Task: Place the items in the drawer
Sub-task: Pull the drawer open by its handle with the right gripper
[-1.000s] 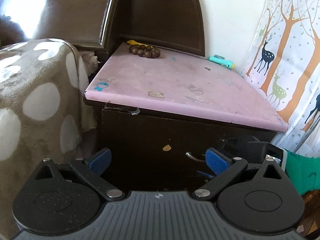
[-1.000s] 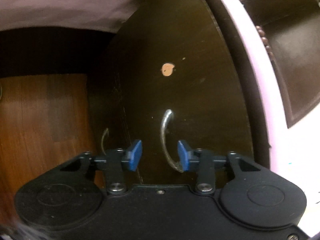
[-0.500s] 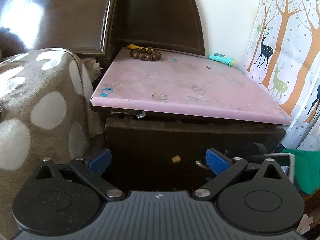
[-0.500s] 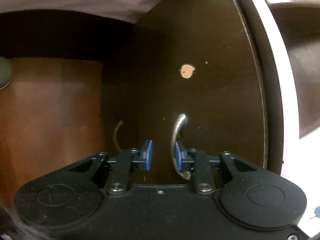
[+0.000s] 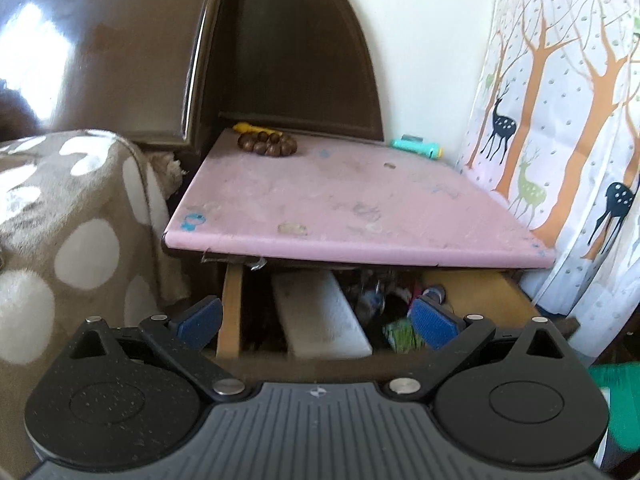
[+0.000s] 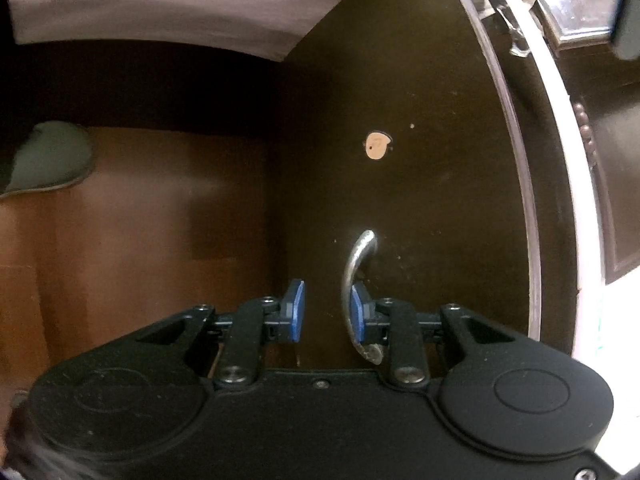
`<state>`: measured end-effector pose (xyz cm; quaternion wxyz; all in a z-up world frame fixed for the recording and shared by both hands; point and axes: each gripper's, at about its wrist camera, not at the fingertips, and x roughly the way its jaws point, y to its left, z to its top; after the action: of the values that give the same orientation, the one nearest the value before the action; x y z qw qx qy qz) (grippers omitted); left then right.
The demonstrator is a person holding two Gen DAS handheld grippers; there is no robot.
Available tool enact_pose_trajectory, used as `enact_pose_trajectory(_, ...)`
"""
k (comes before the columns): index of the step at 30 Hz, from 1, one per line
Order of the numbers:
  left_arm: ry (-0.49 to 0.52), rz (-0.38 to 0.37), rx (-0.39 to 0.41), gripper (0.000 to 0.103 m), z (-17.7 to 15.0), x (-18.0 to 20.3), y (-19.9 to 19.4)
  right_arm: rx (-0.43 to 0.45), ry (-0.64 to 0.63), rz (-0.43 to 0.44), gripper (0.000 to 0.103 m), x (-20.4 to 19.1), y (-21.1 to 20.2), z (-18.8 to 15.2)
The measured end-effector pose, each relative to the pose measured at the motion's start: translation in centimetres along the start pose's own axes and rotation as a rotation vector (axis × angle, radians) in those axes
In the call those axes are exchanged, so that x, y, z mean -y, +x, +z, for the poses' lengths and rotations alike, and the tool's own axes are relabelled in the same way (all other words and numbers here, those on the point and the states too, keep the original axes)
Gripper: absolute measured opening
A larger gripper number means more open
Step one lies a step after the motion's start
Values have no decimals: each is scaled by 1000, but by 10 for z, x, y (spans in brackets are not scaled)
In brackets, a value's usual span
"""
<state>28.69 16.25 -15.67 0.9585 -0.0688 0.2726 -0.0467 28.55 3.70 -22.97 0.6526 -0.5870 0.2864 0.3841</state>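
The nightstand has a pink top (image 5: 340, 208). A brown bead bracelet (image 5: 267, 144) and a teal flashlight (image 5: 416, 148) lie at its back. Its top drawer (image 5: 480, 292) stands pulled out below the top, with a white box (image 5: 320, 316) and mixed clutter inside. My left gripper (image 5: 316, 318) is open and empty, hovering in front of the drawer. My right gripper (image 6: 326, 312) is narrowed around the metal drawer handle (image 6: 354, 276) on the dark drawer front (image 6: 400, 184); the handle rests against the right pad, with a gap to the left pad.
A spotted brown blanket (image 5: 72, 220) covers the bed on the left. A dark headboard (image 5: 120, 40) rises behind. A deer-print curtain (image 5: 560, 120) hangs on the right. Wooden floor (image 6: 140, 220) shows in the right wrist view.
The drawer has slid out from shut to open, showing its contents. My right gripper narrowed around the handle and moved back with it. My left gripper rose slightly.
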Motion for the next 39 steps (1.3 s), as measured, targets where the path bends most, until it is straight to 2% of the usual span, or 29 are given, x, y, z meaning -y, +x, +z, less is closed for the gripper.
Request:
enact_pose_trajectory(11, 36, 8, -13, 102, -1, 8, 1, 21, 43, 40, 26, -18, -37, -14)
enact_pose_trajectory(23, 59, 5, -23, 102, -1, 16, 4, 33, 90, 99, 26, -39, -71, -9)
enact_pose_trajectory(32, 80, 3, -33, 102, -1, 26, 11, 34, 69, 90, 26, -47, -95, 1)
enact_pose_trajectory(39, 120, -4, -41, 102, 1, 39, 15, 62, 147, 65, 26, -48, -85, 1)
